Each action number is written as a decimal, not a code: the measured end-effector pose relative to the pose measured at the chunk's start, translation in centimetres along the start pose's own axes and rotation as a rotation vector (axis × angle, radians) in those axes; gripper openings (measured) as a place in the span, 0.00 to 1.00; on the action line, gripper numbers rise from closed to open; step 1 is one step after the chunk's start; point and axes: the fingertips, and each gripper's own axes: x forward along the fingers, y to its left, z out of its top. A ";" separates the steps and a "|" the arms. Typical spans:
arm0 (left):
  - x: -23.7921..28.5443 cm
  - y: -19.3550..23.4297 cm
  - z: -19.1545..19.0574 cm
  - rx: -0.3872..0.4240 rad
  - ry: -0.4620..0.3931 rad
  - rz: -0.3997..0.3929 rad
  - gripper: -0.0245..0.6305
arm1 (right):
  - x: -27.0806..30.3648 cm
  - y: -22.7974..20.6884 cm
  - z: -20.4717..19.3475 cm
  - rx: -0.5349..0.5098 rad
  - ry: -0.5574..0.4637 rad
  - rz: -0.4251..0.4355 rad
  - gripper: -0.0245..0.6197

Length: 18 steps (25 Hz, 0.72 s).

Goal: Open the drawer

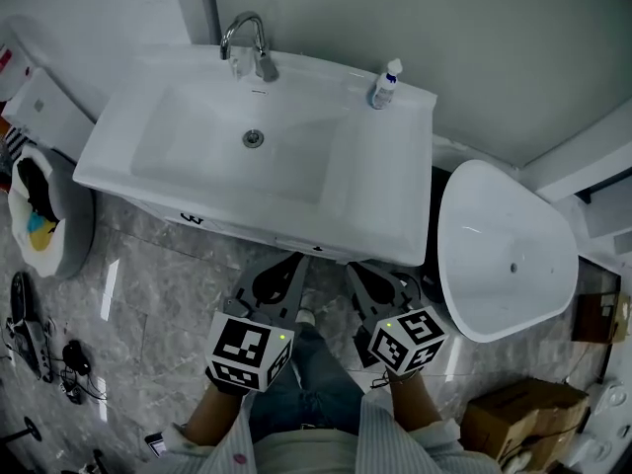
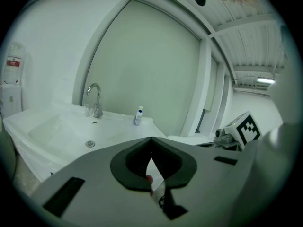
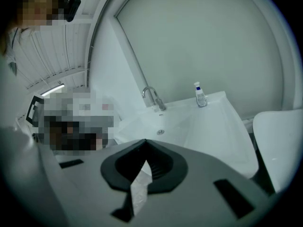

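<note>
Status: approach phase, nothing engaged yet.

- Left gripper (image 1: 286, 270): tongs closed tip to tip, nothing between them, confirmed in its own view.
- Right gripper (image 1: 360, 273): same, tips pressed together and empty.
- Both sit side by side in front of the white vanity basin (image 1: 395, 205), just below its front rim and pointing toward the cabinet under it. No contact that we can see.
- Drawer: we judge it's in the cabinet front under the basin. The rim overhangs it, so the head view shows only a thin strip of cabinet front (image 1: 247, 231). We can't make out a handle. Nothing sticks out past the rim, so we read it as closed.
- Faucet (image 1: 247, 42) and small bottle (image 1: 386, 84) on top aren't involved.

Left to do is basically everything: find the handle or drawer edge, part one pair of tongs, grip, and pull toward us.
</note>
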 end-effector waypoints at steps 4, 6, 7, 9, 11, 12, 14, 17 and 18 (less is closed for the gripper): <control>-0.1 0.8 -1.2 -0.001 0.005 0.002 0.06 | 0.9 0.0 -0.9 0.005 0.012 -0.014 0.05; 0.0 1.0 -1.9 0.003 0.003 -0.003 0.06 | 1.2 -0.2 -1.3 0.002 0.019 -0.032 0.05; 0.2 1.1 -2.3 0.002 0.005 -0.007 0.06 | 1.4 -0.3 -1.5 -0.003 0.023 -0.041 0.05; 0.4 1.4 -3.5 0.000 0.015 -0.014 0.06 | 1.8 -0.5 -2.1 -0.016 0.034 -0.055 0.05; 0.6 1.9 -4.6 0.000 0.021 -0.018 0.06 | 2.3 -0.7 -2.9 -0.024 0.040 -0.067 0.05; 0.7 2.2 -5.2 -0.001 0.022 -0.017 0.06 | 2.5 -0.8 -3.3 -0.024 0.041 -0.071 0.05; 0.9 2.9 -6.5 -0.009 0.028 -0.010 0.06 | 3.2 -0.9 -4.1 -0.028 0.041 -0.078 0.05; 1.3 4.0 -8.2 -0.009 0.040 0.000 0.06 | 4.2 -1.1 -5.6 -0.051 0.044 -0.092 0.05; 1.4 4.2 -8.9 -0.005 0.046 0.001 0.06 | 4.5 -1.2 -6.1 -0.059 0.045 -0.097 0.05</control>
